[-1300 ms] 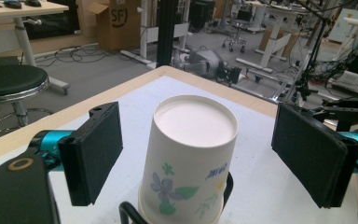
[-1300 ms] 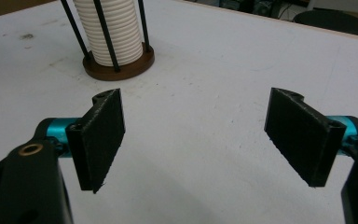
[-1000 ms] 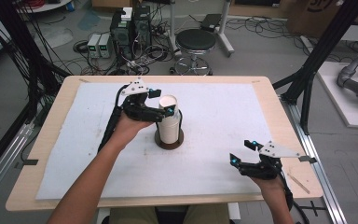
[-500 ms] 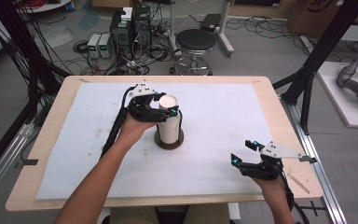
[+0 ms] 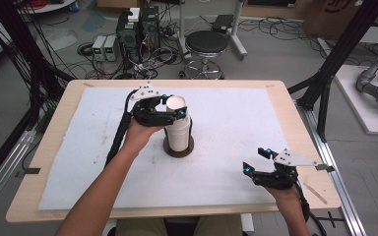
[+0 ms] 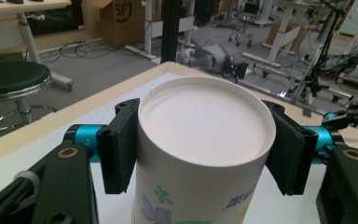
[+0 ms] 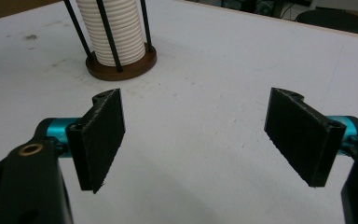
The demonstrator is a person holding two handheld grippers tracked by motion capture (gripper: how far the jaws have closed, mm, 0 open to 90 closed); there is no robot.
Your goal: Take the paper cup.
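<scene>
Gripping the top paper cup [image 6: 200,154] of the inverted cup stack [image 5: 178,132], which is sitting in a brown round holder [image 5: 179,146] with black guide rods near the worktop's middle, slightly toward the far edge. Left gripper [image 5: 170,111] has just been closing; its pads are now pinching the cup's wall on both sides just under the upturned base, likely so one cup lifts clear of the rods. Right gripper [image 5: 260,162] is hovering near the worktop's near right corner, jaws spread wide with nothing between them, probably parked out of the way.
</scene>
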